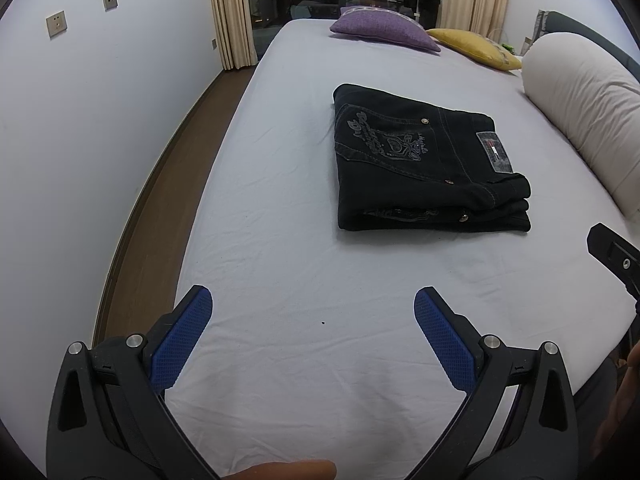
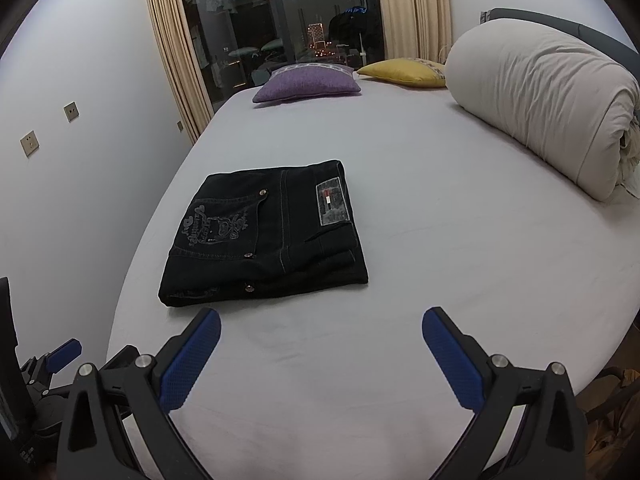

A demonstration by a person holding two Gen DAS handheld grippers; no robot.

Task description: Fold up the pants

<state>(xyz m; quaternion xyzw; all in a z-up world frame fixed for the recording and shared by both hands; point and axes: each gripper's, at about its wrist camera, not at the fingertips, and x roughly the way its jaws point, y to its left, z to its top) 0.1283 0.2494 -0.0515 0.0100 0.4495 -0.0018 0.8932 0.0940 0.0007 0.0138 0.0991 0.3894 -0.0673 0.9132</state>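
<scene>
Black jeans (image 1: 420,168) lie folded into a compact rectangle on the pale bed sheet (image 1: 280,272), back pocket embroidery and a grey label facing up. They also show in the right wrist view (image 2: 264,236). My left gripper (image 1: 312,308) is open and empty, held above the sheet well short of the jeans. My right gripper (image 2: 320,328) is open and empty, just in front of the jeans' near edge. Part of the right gripper shows at the right edge of the left wrist view (image 1: 612,256), and a blue pad of the left gripper shows at the lower left of the right wrist view (image 2: 62,354).
A rolled white duvet (image 2: 548,104) lies along the bed's right side. A purple cushion (image 2: 308,84) and a yellow cushion (image 2: 404,72) sit at the far end. A white wall (image 1: 100,120) and a strip of wooden floor (image 1: 160,208) run along the bed's left edge.
</scene>
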